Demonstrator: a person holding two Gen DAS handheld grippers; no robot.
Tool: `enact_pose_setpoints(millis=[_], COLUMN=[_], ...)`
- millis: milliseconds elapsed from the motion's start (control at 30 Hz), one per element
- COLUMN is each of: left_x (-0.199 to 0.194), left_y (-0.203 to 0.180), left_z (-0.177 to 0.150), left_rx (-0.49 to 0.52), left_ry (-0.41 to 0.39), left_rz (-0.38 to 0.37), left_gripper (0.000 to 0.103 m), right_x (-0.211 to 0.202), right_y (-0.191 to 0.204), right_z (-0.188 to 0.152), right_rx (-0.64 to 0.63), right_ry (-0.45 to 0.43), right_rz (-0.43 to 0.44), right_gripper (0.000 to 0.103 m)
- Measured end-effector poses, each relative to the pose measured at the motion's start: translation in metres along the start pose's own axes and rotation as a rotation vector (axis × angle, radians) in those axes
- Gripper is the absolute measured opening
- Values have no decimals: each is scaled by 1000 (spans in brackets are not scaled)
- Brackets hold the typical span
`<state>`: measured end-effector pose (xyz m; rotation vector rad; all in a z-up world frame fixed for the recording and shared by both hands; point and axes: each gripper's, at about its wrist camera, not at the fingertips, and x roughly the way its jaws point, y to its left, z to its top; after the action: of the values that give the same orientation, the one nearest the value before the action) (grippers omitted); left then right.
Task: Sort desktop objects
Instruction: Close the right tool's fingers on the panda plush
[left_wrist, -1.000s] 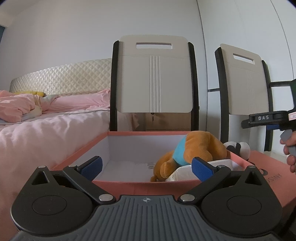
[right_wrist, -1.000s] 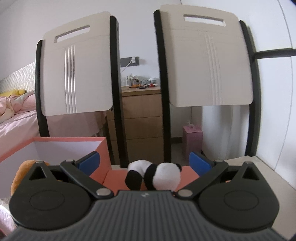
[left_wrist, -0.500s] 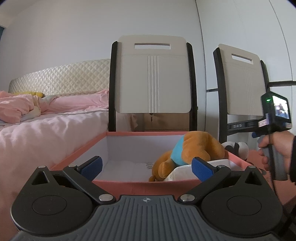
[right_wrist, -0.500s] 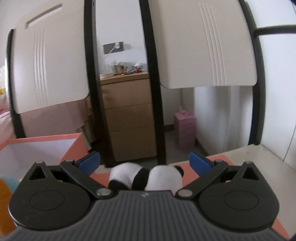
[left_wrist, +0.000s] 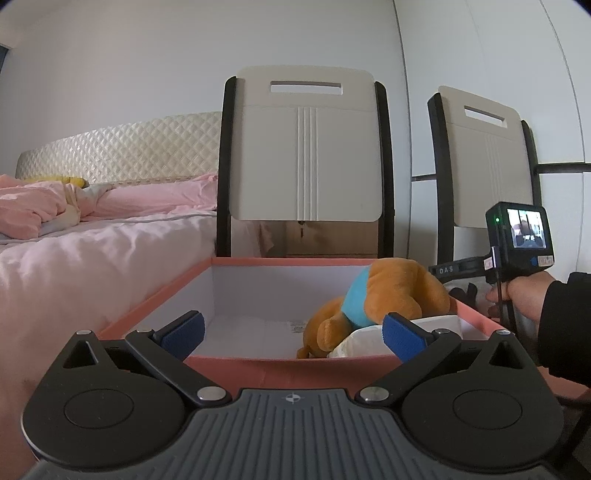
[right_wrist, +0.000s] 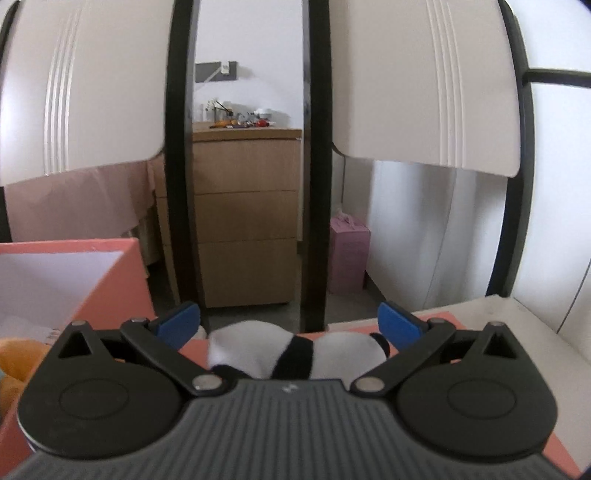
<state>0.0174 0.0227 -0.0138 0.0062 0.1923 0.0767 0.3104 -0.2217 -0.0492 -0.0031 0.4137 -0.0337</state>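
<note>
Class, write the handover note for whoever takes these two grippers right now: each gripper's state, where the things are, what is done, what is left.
Left gripper: open, empty, facing the pink box.
Right gripper: open, low over the panda, fingers either side of it, not yet closed.
Things: the bear and a white packet lie in the box's right half. The panda lies outside the box, on a pink sheet to its right.
Done: bear and packet boxed.
Left: close on the panda and probably move it into the box.

Left gripper (left_wrist: 291, 328) agape; right gripper (right_wrist: 290, 320) agape.
</note>
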Motion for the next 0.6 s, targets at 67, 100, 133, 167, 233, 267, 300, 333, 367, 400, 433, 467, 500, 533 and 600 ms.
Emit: enact_pose_setpoints(millis=[67, 100, 133, 167, 233, 267, 300, 333, 367, 400, 433, 467, 500, 533, 600], left_x=[0, 0, 0, 0, 0, 0, 0, 0, 0, -1, -1, -1, -1, -1, -1], left_y=[0, 0, 0, -1, -1, -1, -1, -1, 0, 0, 0, -1, -1, -2, -2], left_z=[0, 0, -1, -1, -1, -1, -1, -1, -1, -1, -1, -1, -1, -1, -1], left_rx=[0, 1, 2, 3, 4, 4, 4, 3, 2, 1, 0, 1, 3, 4, 5], left_ry=[3, 4, 4, 3, 4, 4, 5, 6, 6, 5, 5, 5, 4, 4, 4], left_rz=[1, 1, 0, -2, -4, -4, -3, -3, -3, -3, -5, -6, -7, -8, -8], left_gripper=[103, 103, 103, 103, 103, 103, 103, 103, 103, 103, 103, 103, 103, 103, 103], right_x=[2, 2, 2, 4, 8, 10, 11, 12, 13, 14, 15, 15, 16, 16, 15], right_y=[1, 2, 4, 6, 5, 4, 2, 0, -2, -3, -6, -9, -13, -17, -26], right_z=[-2, -2, -3, -4, 0, 0, 0, 1, 1, 1, 1, 0, -1, -1, -2], right_rx=[-14, -27, -40, -52, -62, -57, -47, -37, -27, -17, -6, 8, 22, 41, 87], right_ry=[9, 11, 12, 11, 16, 20, 26, 32, 38, 44, 51, 63, 73, 76, 84], right_rz=[-7, -11, -14, -15, -23, -26, -28, -30, -32, -34, -36, -35, -35, -33, -25], right_gripper=[103, 103, 103, 103, 103, 103, 103, 103, 103, 103, 103, 103, 103, 103, 103])
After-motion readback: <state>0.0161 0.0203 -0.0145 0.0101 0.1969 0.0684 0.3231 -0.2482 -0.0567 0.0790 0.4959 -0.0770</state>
